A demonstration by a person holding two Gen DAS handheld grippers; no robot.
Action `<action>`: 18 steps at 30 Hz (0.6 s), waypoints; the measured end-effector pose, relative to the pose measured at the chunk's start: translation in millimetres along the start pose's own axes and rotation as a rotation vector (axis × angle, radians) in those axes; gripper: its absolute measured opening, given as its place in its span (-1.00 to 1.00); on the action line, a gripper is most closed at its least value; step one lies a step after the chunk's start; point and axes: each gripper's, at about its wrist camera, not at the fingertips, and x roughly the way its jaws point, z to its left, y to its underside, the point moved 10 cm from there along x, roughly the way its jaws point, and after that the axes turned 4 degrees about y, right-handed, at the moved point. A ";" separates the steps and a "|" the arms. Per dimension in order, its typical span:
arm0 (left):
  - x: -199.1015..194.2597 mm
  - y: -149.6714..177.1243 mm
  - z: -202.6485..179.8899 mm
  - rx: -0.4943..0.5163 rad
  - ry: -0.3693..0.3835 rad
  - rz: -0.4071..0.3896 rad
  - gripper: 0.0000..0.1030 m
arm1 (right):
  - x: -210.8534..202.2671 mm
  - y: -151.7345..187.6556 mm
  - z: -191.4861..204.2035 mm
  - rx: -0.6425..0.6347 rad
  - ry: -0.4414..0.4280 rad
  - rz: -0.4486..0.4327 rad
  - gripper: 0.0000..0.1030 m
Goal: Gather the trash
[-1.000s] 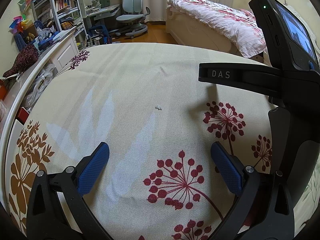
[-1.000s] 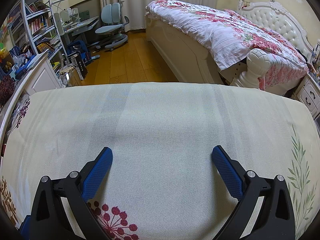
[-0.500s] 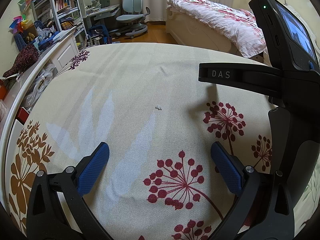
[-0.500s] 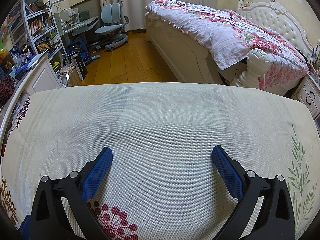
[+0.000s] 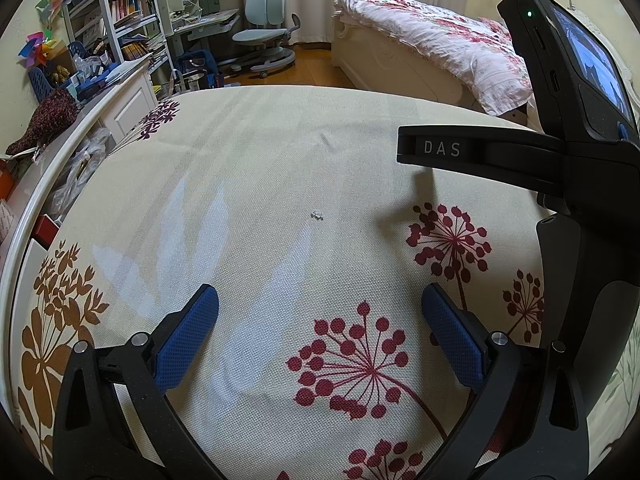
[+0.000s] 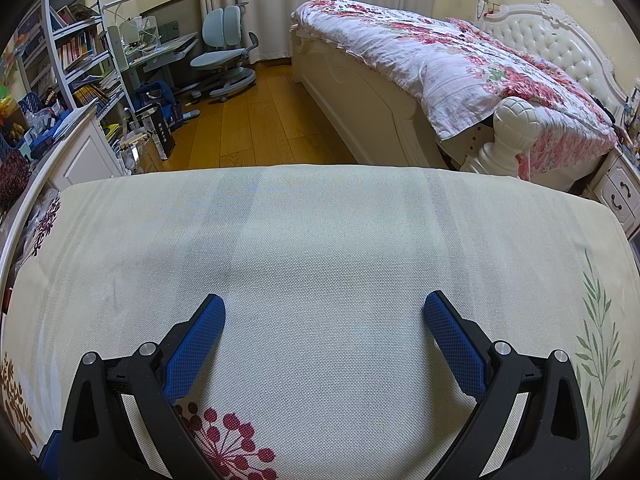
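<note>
Cream floral-print woven bedcover (image 5: 248,184) is filling both views. Left gripper (image 5: 320,312) and right gripper (image 6: 324,316) are hovering spread wide, empty. Tiny white crumpled scrap (image 5: 317,215) is lying at 12 o'clock ahead of left; approach step, advancing and pinching likely next.

Right gripper (image 6: 325,312): blue-padded fingers (image 6: 196,344) spread wide, nothing between them.
Counter (image 6: 320,248): cream floral cloth, bare ahead.
Background: bed (image 6: 460,72), desk chair (image 6: 224,52), bookshelf (image 6: 76,52).
</note>
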 end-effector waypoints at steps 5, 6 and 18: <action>0.7 -0.3 -0.7 0.000 0.000 0.000 0.92 | -0.4 -0.6 -1.0 0.001 -0.002 0.001 0.90; 0.2 0.3 -0.3 0.000 0.000 0.000 0.92 | 0.2 -0.6 -1.9 0.001 -0.001 0.001 0.90; 1.0 -0.3 -0.6 -0.001 0.001 -0.001 0.92 | 0.1 -0.4 -1.6 0.000 -0.001 0.001 0.90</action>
